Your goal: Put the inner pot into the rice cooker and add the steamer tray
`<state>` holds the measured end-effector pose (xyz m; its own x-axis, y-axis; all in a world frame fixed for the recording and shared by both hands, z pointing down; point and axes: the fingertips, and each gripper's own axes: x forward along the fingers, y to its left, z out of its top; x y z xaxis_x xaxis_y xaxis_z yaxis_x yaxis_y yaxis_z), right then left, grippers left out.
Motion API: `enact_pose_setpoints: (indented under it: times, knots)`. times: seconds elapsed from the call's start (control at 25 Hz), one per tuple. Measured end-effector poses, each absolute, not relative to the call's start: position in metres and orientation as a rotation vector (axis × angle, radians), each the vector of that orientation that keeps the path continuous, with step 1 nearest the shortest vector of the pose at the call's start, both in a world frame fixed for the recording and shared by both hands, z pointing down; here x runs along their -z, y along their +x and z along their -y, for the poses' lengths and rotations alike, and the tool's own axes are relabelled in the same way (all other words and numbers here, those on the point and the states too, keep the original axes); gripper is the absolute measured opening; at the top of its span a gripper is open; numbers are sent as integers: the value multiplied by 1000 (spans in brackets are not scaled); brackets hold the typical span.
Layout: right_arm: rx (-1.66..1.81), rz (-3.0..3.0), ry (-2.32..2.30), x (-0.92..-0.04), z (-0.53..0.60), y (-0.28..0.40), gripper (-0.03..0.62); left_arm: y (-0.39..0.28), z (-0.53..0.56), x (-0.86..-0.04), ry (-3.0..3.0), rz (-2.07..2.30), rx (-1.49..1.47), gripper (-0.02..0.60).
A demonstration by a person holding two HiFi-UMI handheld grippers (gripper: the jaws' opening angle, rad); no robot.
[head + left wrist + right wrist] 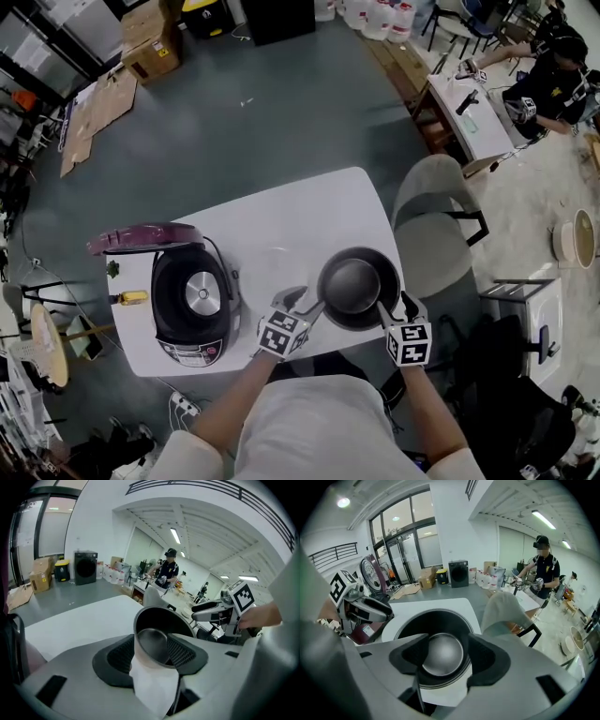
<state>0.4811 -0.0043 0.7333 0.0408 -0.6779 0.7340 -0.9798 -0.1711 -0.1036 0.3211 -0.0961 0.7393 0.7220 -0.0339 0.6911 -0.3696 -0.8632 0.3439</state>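
Note:
The dark inner pot [358, 286] stands empty on the right part of the white table [281, 211]. My left gripper [312, 298] is at its left rim and my right gripper [386, 307] at its near right rim. In the left gripper view the pot [161, 630] shows just beyond the spread jaws of the left gripper [152, 656]. The right gripper [443, 660] also stands open with the pot [436, 644] ahead of it. The rice cooker [190, 314] sits at the table's left with its purple lid [141, 237] raised. A faint pale round shape [281, 261] lies between cooker and pot.
A grey chair [436, 225] stands close to the table's right edge. A small yellow thing [133, 297] lies left of the cooker. A person [553, 75] works at another table far right. Cardboard [98, 108] lies on the floor at the back left.

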Motion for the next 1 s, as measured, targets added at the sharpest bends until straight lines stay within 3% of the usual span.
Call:
enact_pose_setpoints:
  times: [0.52,0.72,0.84,1.0]
  knots:
    - [-1074,1555,1753,-814,7,512,264,344,92,-819,2293,409,-1174,227]
    - [-1105,1535,1664,-839,11,513,188,348,89,-838,2237,416,-1218,172]
    - [-1099,1498,1660,-845,10,520,83,351,91,-840,2223,444,-1215,152]
    - [-1112,1491,1663,-842,10,518,75,347,95,-837,2224,501,-1225,120]
